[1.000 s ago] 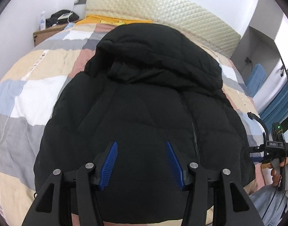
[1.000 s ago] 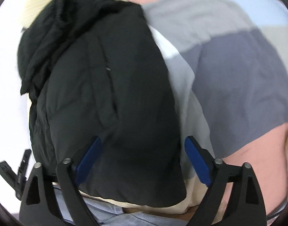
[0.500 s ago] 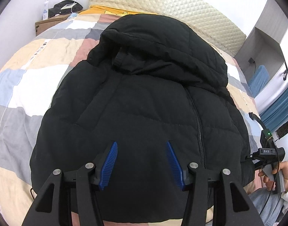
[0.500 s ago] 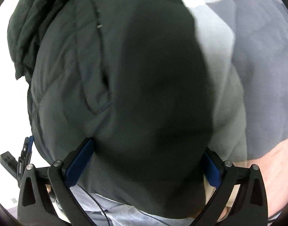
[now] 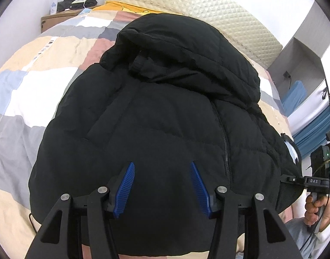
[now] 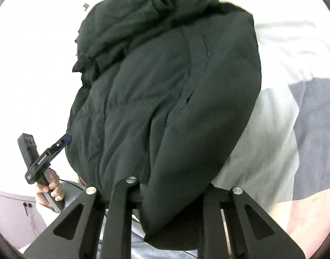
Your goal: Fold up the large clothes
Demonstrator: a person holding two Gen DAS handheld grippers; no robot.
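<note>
Black hooded jacket (image 5: 165, 129) on patchwork bed (image 5: 35, 86) — left gripper (image 5: 162, 185) open above

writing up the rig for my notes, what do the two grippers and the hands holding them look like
Left gripper: matte black angular linkage arms with silver pivot bolts, and ribbed blue finger pads. Right gripper: the same black linkage and silver bolts, pads hidden by the coat. From the side, its body carries a white "DAS" label, a green light and a black cable. Both hands are bare; the right hand has a white cuff.

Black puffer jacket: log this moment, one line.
left gripper open over hem | right gripper at edge, jaws hidden | black puffer jacket on patchwork quilt
</note>
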